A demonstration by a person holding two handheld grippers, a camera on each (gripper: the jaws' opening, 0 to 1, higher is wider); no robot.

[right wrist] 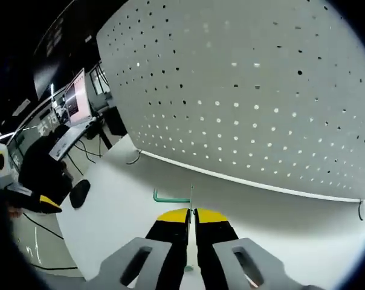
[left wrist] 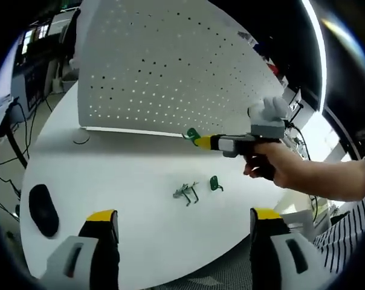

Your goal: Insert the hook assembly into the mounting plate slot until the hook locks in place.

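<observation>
While your right gripper [right wrist: 191, 212] pinches the green hook [right wrist: 170, 197] and left gripper [left wrist: 182, 219] hangs spread, a tilted approach could miss the pegboard [right wrist: 261, 90] holes.

Three green hooks [left wrist: 216, 183], one pegboard [left wrist: 164, 66], one mouse [left wrist: 43, 209]

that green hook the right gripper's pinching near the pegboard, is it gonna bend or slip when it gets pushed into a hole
The green hook looks like thin bent wire, so probably stiff and light. It may twist between the shut jaws of the right hand-held gripper, since only a narrow shank is pinched. The upright pegboard might tip back under a firm push.
</observation>
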